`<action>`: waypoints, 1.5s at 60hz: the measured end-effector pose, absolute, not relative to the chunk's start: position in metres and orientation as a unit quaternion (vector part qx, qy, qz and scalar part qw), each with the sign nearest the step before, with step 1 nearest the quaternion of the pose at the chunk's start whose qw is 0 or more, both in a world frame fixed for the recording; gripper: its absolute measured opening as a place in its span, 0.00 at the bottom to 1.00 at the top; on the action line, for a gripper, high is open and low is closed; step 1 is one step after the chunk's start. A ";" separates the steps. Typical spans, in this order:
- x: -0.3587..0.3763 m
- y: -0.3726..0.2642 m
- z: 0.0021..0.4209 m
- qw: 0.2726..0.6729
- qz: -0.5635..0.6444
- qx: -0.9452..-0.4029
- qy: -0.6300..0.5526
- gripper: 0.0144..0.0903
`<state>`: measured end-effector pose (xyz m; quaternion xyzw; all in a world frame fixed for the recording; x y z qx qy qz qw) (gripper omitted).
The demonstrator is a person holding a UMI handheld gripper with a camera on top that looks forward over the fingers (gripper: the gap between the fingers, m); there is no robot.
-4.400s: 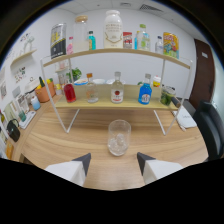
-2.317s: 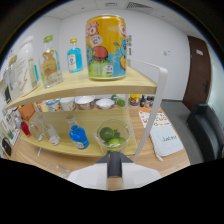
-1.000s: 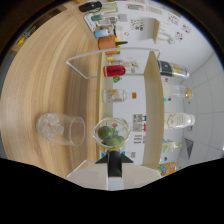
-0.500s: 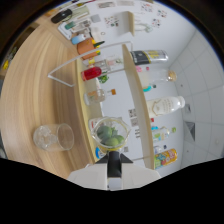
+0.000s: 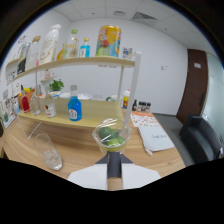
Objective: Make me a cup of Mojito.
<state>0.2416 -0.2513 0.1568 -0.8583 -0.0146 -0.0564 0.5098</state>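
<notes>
The gripper (image 5: pixel 114 159) is clenched on one clear plastic cup of lime pieces (image 5: pixel 112 136), held up right at its fingertips. Below and to the left, one empty drinking glass (image 5: pixel 47 150) stands alone on the wooden surface (image 5: pixel 82 150) with bare wood around it. Beyond is a two-tier shelf (image 5: pixel 90 62): one blue bottle (image 5: pixel 74 109) on the lower tier, one yellow carton (image 5: pixel 108 41) above. Papers (image 5: pixel 154 134) lie near the surface's right edge.
</notes>
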 end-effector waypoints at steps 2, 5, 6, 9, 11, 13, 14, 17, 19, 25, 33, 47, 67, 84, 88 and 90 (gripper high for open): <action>0.247 -0.255 0.137 0.490 -0.043 -0.871 -0.003 0.02; 0.255 -0.256 0.108 0.467 -0.033 -0.884 0.011 0.02; 0.257 -0.257 0.100 0.459 -0.031 -0.888 0.015 0.02; 0.263 -0.262 0.079 0.434 -0.021 -0.900 0.024 0.02; 0.265 -0.264 0.066 0.420 -0.016 -0.907 0.029 0.02; 0.267 -0.266 0.052 0.411 -0.009 -0.911 0.032 0.02; 0.268 -0.267 0.046 0.406 -0.008 -0.913 0.033 0.02; 0.272 -0.271 0.032 0.393 -0.009 -0.919 0.031 0.02; 0.273 -0.272 0.024 0.386 -0.009 -0.922 0.030 0.01; 0.272 -0.274 0.009 0.373 0.000 -0.927 0.031 0.02; 0.274 -0.276 0.001 0.366 0.003 -0.930 0.026 0.03; 0.280 -0.280 -0.004 0.358 -0.014 -0.934 0.004 0.37; 0.258 -0.285 0.109 0.470 -0.065 -0.880 -0.007 0.93; 0.140 -0.311 0.166 0.533 -0.015 -0.846 0.009 0.94; 0.113 -0.317 0.158 0.530 -0.002 -0.848 0.007 0.94; 0.100 -0.318 0.155 0.525 0.004 -0.851 0.003 0.94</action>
